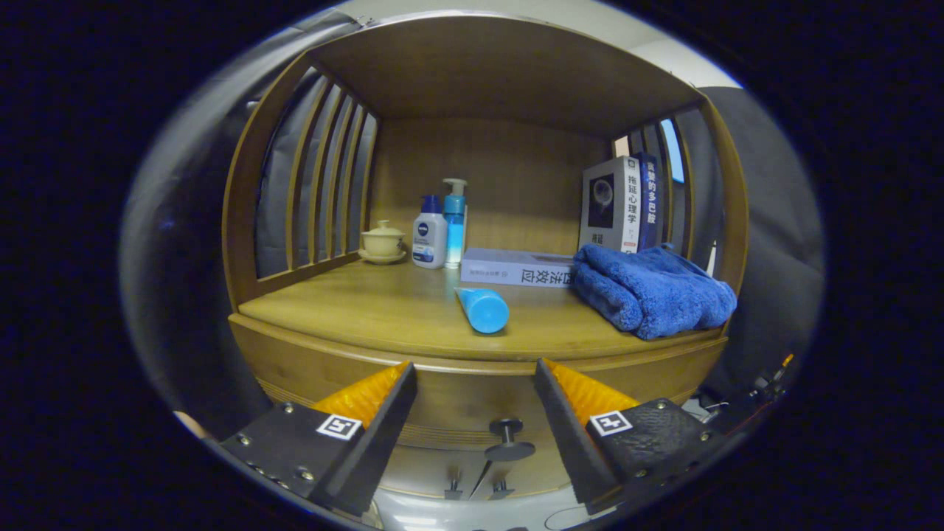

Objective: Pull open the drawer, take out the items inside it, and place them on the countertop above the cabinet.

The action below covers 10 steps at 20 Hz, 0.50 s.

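The gripper has its fingers spread wide with nothing between them, and the drawer knob is the thing to place everything else by. That knob sits in the gap between the fingers, below their tips and a little toward the right one, its stem pointing out at the camera from the drawer front. The front looks flush with the cabinet, so the drawer reads as closed; whether anything is inside it cannot be seen. Above the knob runs the countertop, and just beyond its front edge lies a blue tube, long axis running away from the fingers, cap end nearest. Up and right of the knob is a folded blue towel; farther back lie a flat book, two bottles and a lidded cup. Closed drawer with things on top fits either stage.
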Available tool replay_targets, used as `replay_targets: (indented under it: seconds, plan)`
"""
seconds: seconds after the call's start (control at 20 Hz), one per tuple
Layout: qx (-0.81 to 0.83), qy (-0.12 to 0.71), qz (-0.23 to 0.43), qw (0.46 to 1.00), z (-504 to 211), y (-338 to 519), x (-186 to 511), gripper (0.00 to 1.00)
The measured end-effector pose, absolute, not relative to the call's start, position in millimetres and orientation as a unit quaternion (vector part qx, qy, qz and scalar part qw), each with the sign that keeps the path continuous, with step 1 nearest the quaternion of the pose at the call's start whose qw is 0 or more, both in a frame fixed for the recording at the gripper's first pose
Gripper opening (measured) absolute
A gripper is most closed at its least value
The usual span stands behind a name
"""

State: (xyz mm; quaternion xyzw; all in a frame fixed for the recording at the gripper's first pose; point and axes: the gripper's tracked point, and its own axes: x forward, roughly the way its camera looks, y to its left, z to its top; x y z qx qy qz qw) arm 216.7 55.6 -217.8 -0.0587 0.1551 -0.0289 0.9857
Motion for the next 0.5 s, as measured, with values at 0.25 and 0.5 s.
replay_targets:
  seconds: [0.25, 0.5]
  plan:
    - [-0.074, 0.143, -0.011, 0.987, -206.8, 71.8, 190.8, 0.97]
    - [-0.084, 0.09, -0.009, 0.992, -143.3, 65.1, 170.8, 0.97]
